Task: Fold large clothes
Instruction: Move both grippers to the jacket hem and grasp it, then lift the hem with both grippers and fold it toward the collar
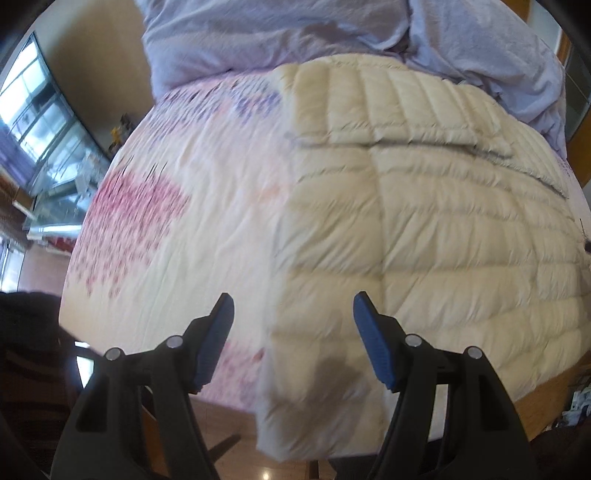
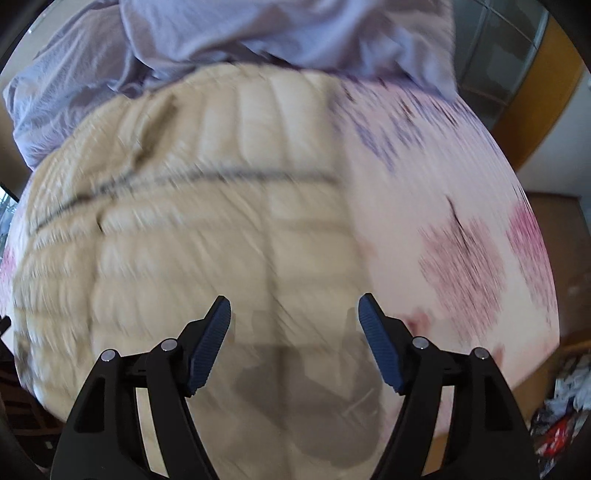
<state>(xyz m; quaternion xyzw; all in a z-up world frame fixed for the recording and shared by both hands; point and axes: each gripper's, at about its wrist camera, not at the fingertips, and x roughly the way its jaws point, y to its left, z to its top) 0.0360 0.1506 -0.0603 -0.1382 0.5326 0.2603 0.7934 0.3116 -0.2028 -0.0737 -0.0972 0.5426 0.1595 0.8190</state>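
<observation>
Spread over the round table is a pale cloth (image 1: 229, 236) printed with pink and purple blossoms, and on it lies the cream quilted jacket (image 1: 436, 229) I am folding. Its long axis runs away from me, from the near table edge toward a heap of lavender fabric (image 1: 295, 33) at the far side. A centre seam follows that same line, with the quilting channels crossing it, and at the far end a folded-over section lies flat on the body. One near corner hangs off the table edge over the wooden floor (image 1: 221, 424). My left gripper (image 1: 293, 299) hovers above that near edge, jaws well apart, with nothing between the blue pads (image 1: 216, 339). My right gripper (image 2: 294, 301) hangs over the near part of the jacket (image 2: 192, 221), jaws equally wide, gripping nothing; its shadow falls on the quilting below. That view is heavily blurred.
</observation>
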